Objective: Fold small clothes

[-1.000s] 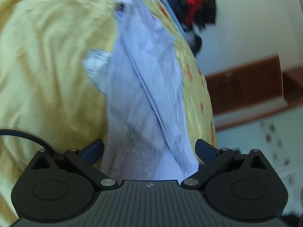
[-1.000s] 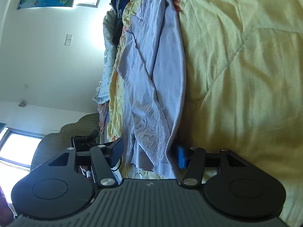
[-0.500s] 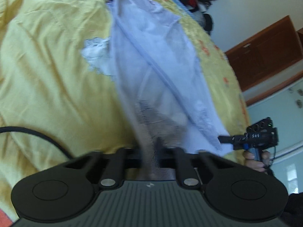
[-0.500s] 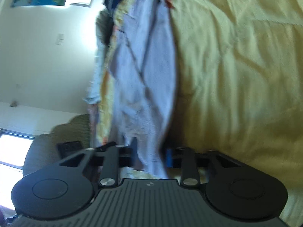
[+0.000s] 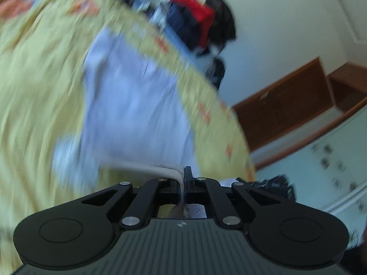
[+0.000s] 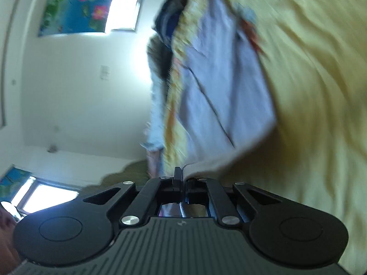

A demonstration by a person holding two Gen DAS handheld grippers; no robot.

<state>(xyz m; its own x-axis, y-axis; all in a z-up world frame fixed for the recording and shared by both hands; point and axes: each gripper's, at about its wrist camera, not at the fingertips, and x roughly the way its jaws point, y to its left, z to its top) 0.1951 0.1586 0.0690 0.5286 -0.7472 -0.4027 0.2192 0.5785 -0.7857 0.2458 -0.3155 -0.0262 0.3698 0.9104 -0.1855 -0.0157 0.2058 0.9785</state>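
A pale lilac garment (image 5: 135,105) with lace trim lies stretched out on a yellow bedspread (image 5: 34,87). My left gripper (image 5: 184,174) is shut on its near lace edge, with cloth pinched between the closed jaws. In the right wrist view the same garment (image 6: 224,87) runs away from me over the bedspread (image 6: 321,91). My right gripper (image 6: 181,176) is shut on the garment's near edge. Both views are motion-blurred.
A heap of dark, red and blue clothes (image 5: 197,20) sits at the far end of the bed. A wooden cabinet (image 5: 286,105) stands by the wall on the right. The right wrist view shows a white wall, a window (image 6: 123,2) and hanging clothes (image 6: 160,52) at the bed's edge.
Both grippers went from open around the garment's near edge to shut on it. Both have then lifted and swung with the cloth, and the views have blurred.
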